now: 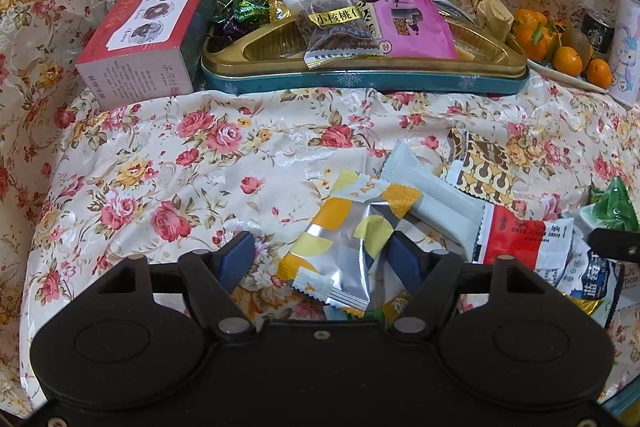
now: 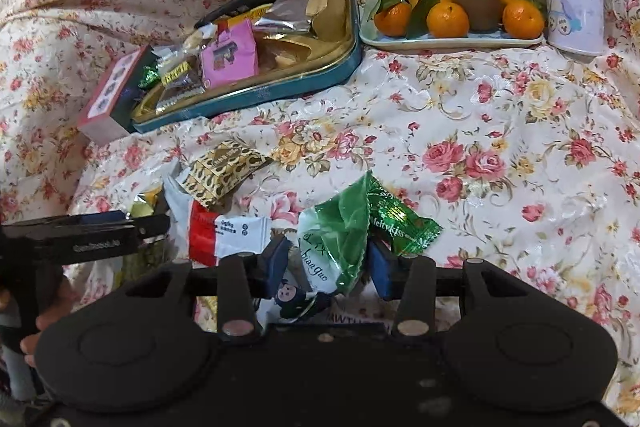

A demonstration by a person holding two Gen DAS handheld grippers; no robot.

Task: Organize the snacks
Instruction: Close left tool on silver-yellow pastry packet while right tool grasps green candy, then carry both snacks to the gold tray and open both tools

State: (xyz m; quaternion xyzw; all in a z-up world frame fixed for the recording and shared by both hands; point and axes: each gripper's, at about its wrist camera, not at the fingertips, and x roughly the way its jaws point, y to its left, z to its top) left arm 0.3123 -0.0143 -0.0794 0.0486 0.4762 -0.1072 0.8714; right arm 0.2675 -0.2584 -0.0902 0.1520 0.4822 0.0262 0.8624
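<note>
Between the right gripper [image 2: 330, 265] fingers a green-and-white snack packet [image 2: 334, 247] is pinched at its crinkled middle, just above the floral tablecloth [image 2: 500, 131]. A small green Meltykiss wrapper [image 2: 404, 225] is seen touching it on the right. The left gripper [image 1: 320, 259] is spread wide around a yellow-and-silver foil packet [image 1: 344, 247]; whether the pads press it cannot be told. Both packets are judged light, soft, slippery foil, easily crushed; hold is best taken across the flat body or at a sealed edge. More loose packets are piled between the grippers. Further off, the gold-and-teal tin tray [image 1: 360, 83] is already loaded with snacks, a red box [image 1: 140, 39] beside it.
</note>
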